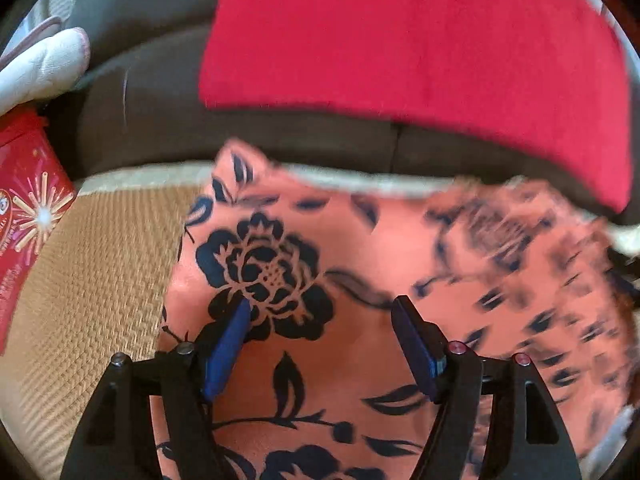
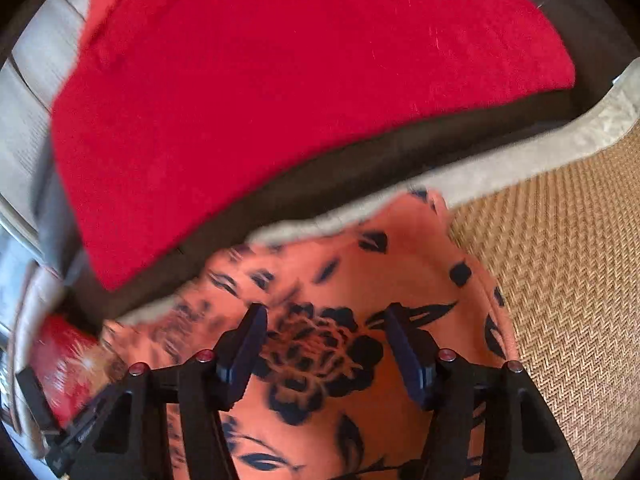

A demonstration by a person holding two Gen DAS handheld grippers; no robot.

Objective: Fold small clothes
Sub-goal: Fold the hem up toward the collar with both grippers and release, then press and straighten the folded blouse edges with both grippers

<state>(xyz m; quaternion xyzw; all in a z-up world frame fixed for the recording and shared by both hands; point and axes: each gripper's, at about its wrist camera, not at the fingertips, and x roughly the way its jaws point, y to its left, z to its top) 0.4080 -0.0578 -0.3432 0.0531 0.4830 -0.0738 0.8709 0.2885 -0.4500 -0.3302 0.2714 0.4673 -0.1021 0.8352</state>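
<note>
- Left gripper (image 1: 320,312): jaws apart, nothing between the pads, hovering over the orange floral garment (image 1: 360,360).
- Right gripper (image 2: 326,316): jaws apart, empty, above the same garment (image 2: 400,280).
- Garment lies on the woven mat (image 1: 100,280), just below the red cloth (image 1: 400,40).

Salmon garment (image 1: 360,248): thin smooth cloth, matt, dark floral print. Mat (image 1: 92,280) under it: coarse woven straw-like weave, pale cloth binding. Red cloth (image 1: 400,40): fuzzy, matt, maybe fleece; blur hides the weave. Red box (image 1: 28,208): glossy printed card. Left gripper (image 1: 320,320): matt black plastic, blue rubbery-looking pads (image 1: 224,356).
</note>
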